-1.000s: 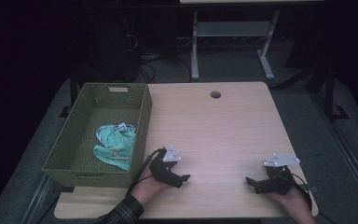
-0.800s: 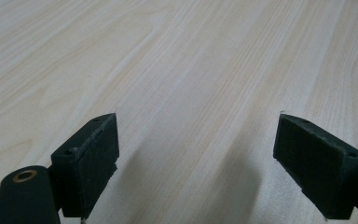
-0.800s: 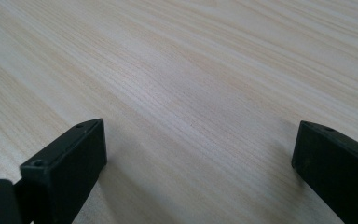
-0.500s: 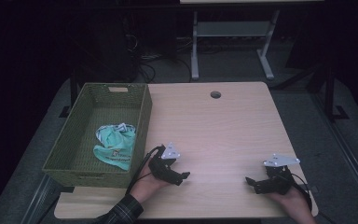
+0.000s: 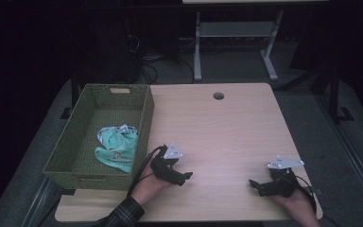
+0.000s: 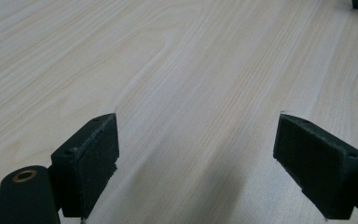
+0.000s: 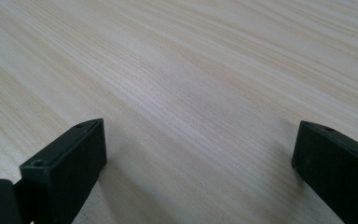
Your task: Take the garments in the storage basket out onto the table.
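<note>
Two grippers on one table, left gripper wide, right gripper wide, one basket, one green cloth inside

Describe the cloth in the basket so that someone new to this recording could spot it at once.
Start at the light wooden table; on its left side stands a green woven basket. Inside it, toward the near right corner, lies a crumpled teal cloth with white patches. It is the one thing lying in the basket, and the left tongs rest on the table just right of it.
</note>
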### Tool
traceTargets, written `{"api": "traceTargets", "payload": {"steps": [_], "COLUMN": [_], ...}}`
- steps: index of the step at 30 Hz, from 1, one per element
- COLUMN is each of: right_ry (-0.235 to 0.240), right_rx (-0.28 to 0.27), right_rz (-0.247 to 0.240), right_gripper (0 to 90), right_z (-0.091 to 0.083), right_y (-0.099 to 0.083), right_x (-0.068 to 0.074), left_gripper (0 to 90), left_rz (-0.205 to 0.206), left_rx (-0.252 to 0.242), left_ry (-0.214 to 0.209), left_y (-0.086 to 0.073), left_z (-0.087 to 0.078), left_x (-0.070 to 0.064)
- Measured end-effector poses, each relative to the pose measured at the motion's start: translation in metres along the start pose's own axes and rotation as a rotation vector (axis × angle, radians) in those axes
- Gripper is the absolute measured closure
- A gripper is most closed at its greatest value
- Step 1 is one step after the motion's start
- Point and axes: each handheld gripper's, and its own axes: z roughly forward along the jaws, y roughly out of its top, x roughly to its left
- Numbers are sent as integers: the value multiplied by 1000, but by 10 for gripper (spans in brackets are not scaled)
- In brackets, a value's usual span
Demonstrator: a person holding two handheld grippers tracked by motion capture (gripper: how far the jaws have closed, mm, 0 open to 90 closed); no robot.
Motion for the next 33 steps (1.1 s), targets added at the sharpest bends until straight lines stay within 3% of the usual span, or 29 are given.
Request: {"api": "traceTargets", "payload": {"steps": [33], "right_ry": [-1], "right_rx": [-2], "right_rz": [3], "right_gripper": [25], "right_z": [0], "right_y": [0], "right_x": [0], "left_gripper": [134], "left_rz": [-6], "left_rx": [-18], "left_ry": [15], "left_y": [12], "left_z": [-11], "left_x": [3]}}
